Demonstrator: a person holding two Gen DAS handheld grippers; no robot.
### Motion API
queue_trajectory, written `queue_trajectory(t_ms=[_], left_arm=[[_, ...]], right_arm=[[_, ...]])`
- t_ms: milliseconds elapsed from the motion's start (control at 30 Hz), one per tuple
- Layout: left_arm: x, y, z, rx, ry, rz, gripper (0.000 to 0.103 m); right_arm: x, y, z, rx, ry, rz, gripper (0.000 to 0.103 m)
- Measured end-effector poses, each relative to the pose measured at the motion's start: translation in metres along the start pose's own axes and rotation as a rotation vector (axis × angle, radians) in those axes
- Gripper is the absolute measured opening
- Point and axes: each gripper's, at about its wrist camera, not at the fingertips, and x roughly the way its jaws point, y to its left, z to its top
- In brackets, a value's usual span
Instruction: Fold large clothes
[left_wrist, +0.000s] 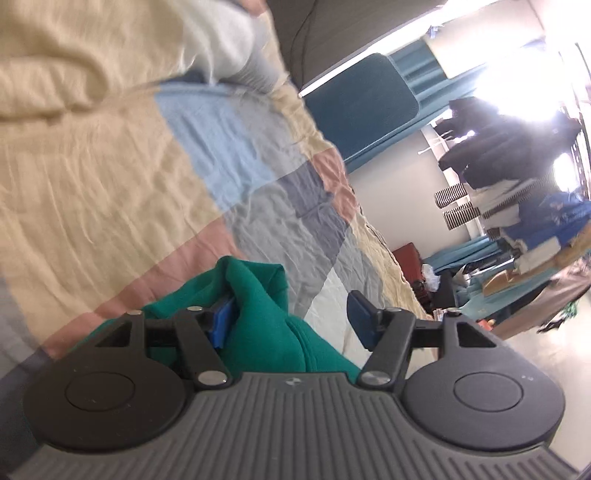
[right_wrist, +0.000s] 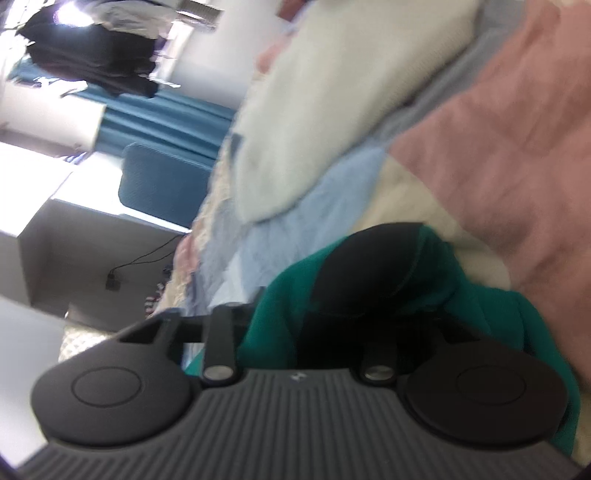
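The soft green knitted garment (left_wrist: 258, 295) lies bunched on the patchwork quilt of the bed (left_wrist: 110, 192). Over it the left tool (left_wrist: 291, 314) stands released, fabric between its blue pads (left_wrist: 221, 325). The right tool (right_wrist: 314, 314) is beside it; its grip I cannot tell.

A green garment (right_wrist: 424, 295) with a black patch lay bunched over the right gripper (right_wrist: 306, 314), hiding its fingers, on a patchwork quilt (right_wrist: 498, 147) beside a cream pillow (right_wrist: 332, 110).
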Motion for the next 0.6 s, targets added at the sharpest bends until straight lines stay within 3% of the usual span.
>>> queue_trajectory(t_ms=[33, 67, 233, 333, 467, 600], left_arm=[[-0.009, -0.007, -0.004, 0.042, -0.011, 0.019, 0.069], [-0.019, -0.014, -0.01, 0.091, -0.021, 0.031, 0.069], [-0.067, -0.044, -0.048, 0.34, -0.05, 0.036, 0.07], [-0.077, -0.061, -0.074, 0.467, 0.01, 0.0, 0.07], [-0.062, -0.067, -0.108, 0.538, 0.129, 0.017, 0.07], [-0.035, -0.055, -0.121, 0.528, 0.203, 0.103, 0.07]], right_arm=[[-0.007, 0.006, -0.004, -0.025, -0.003, 0.014, 0.072], [-0.014, 0.012, -0.008, -0.06, -0.007, 0.02, 0.074], [-0.049, 0.044, -0.038, -0.28, -0.02, -0.011, 0.076], [-0.062, 0.062, -0.058, -0.399, -0.016, -0.003, 0.076], [-0.058, 0.083, -0.086, -0.564, 0.017, -0.014, 0.076], [-0.042, 0.086, -0.104, -0.685, 0.036, -0.085, 0.073]])
